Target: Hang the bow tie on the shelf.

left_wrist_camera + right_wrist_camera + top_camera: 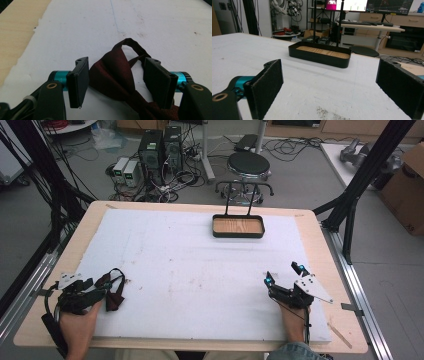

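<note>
A dark red bow tie [112, 291] lies on the white mat near the table's front left. In the left gripper view the bow tie [117, 75] sits between the open jaws of my left gripper [117, 82], with its strap looped beyond them; neither pad presses the cloth. From above, my left gripper [102, 290] rests low at the tie. My right gripper [284, 274] stands open at the front right with nothing between its fingers, and in its own view [332, 92] it faces a black tray with a wooden floor [320, 53].
The black tray [238, 226] with a tall wire handle stands at the back centre of the white mat [190, 270]. Wooden table edges border the mat. A stool, computers, cables and black frame posts stand beyond the table.
</note>
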`<state>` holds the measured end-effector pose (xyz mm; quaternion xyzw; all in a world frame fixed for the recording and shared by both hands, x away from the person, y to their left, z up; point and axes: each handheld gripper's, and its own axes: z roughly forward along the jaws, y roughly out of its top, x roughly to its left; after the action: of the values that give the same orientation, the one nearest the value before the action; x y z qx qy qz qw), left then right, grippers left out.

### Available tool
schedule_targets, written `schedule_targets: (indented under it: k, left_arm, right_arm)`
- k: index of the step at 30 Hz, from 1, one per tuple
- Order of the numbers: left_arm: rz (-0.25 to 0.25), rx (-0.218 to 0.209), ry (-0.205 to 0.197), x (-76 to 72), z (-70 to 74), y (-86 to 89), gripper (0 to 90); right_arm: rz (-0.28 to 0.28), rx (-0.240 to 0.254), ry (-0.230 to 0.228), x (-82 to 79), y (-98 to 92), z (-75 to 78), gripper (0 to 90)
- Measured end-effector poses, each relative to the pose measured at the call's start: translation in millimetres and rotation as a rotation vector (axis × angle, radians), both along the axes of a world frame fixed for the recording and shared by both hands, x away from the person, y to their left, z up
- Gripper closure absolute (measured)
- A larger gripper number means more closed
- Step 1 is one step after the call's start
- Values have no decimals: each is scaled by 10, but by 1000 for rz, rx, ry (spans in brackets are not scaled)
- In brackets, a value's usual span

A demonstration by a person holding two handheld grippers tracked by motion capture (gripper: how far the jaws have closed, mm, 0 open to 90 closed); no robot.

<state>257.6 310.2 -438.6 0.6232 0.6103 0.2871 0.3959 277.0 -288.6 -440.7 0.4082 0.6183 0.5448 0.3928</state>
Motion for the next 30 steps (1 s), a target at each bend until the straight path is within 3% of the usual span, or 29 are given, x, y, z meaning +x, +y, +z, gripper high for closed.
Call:
schedule_targets:
  k: [4, 5, 9, 14, 18, 22, 23, 24, 25, 26, 27, 30]
  left_arm:
    - [-4, -25, 42, 17, -26, -8, 413]
    - [2, -31, 68, 14, -33, -21, 422]
    - [4, -17, 107, 30, -55, -56, 503]
    - [-2, -11, 110, 24, -44, -74, 650]
    - [-11, -16, 87, 17, -19, -75, 743]
    - [-36, -2, 63, 20, 3, -108, 771]
    - [-55, 12, 27, 12, 34, -150, 772]
    - [-55, 12, 27, 12, 34, -150, 773]
    - [-81, 31, -10, 8, 65, -186, 772]
    - [-81, 31, -10, 8, 65, -186, 772]
    - [-100, 28, -44, 20, 94, -221, 772]
    - [-133, 25, -65, 47, 122, -246, 772]
  right_arm:
    - [0, -2, 0, 1, -3, 0, 65]
    - [1, -1, -1, 2, -1, 0, 65]
    - [-2, -8, -1, 2, -1, -1, 65]
    - [-2, -5, 0, 3, -2, -1, 65]
    - [-3, -8, -1, 4, -2, -2, 65]
    - [-2, -7, 1, 2, -3, -1, 65]
    - [-2, -9, 0, 3, -3, -1, 65]
    - [-2, -9, 0, 3, -3, -1, 65]
    - [0, -12, -2, 4, -1, -1, 65]
    - [0, -12, -2, 4, -1, -1, 65]
    - [0, -11, -3, 5, 1, -1, 65]
    - [0, -12, -3, 5, 1, -1, 65]
